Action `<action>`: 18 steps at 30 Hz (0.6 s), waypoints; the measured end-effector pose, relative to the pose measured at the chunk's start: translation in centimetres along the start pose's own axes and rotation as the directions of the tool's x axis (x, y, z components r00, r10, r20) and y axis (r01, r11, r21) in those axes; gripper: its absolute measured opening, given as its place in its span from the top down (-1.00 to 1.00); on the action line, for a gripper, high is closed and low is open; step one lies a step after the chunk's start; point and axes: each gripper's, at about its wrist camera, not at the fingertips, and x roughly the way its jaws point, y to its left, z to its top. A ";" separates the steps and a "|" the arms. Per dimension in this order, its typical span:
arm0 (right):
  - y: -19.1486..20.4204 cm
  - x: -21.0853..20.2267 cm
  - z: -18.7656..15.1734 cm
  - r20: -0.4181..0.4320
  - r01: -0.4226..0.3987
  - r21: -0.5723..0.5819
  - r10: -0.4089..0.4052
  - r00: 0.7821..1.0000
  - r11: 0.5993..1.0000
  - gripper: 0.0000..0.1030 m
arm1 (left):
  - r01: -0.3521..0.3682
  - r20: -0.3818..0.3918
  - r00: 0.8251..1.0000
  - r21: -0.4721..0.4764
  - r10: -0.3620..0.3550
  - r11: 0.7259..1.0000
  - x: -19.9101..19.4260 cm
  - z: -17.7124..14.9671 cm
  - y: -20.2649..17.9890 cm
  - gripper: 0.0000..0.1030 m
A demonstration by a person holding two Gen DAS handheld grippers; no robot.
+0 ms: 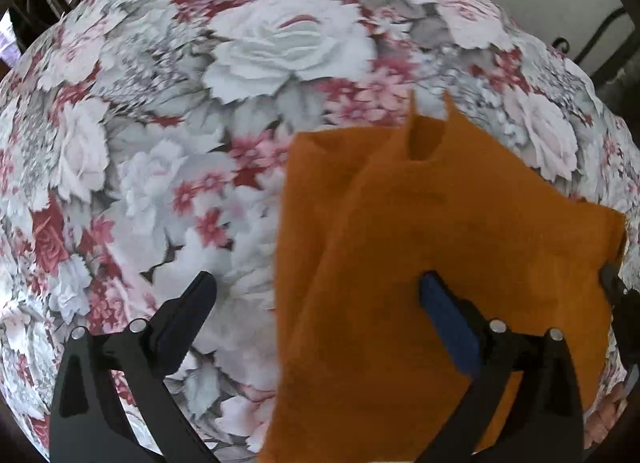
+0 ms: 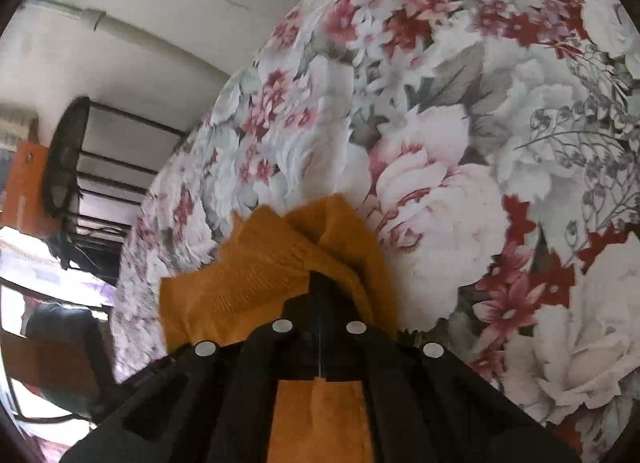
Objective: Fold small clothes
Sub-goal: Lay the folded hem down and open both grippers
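- Where it drapes over the floral tabletop [image 1: 168, 167], the orange knit garment [image 1: 400, 247] lies rumpled, one layer folded over another.
- Left tool [image 1: 316, 291]: jaws wide apart, one finger over the fabric.
- Right tool [image 2: 320, 283]: clamped on the garment's edge.
- Bare tabletop stretches left; its rim curves beyond.

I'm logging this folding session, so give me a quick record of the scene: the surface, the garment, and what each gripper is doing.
surface: floral tablecloth
garment: orange cloth, partly folded over itself
left gripper: open, one finger over the cloth, not pinching it
right gripper: shut on the orange cloth's bunched edge
background: dark metal chair beyond the table edge
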 end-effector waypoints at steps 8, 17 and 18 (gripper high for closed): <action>4.4 -1.3 0.2 0.034 -0.095 -0.139 0.101 0.994 0.986 0.22 | 0.095 0.087 0.991 0.077 -0.101 0.993 -3.4 -0.5 -1.0 -0.87; 5.0 -2.3 -0.9 0.059 0.014 -0.129 -0.006 0.998 0.992 0.38 | 0.087 0.063 0.994 -0.005 -0.086 0.996 -3.3 -0.2 1.3 -0.90; 6.5 -2.1 -1.5 0.036 -0.017 -0.174 0.023 0.999 0.985 0.31 | 0.111 0.077 0.991 0.021 -0.112 0.994 -3.9 -0.4 0.8 -0.90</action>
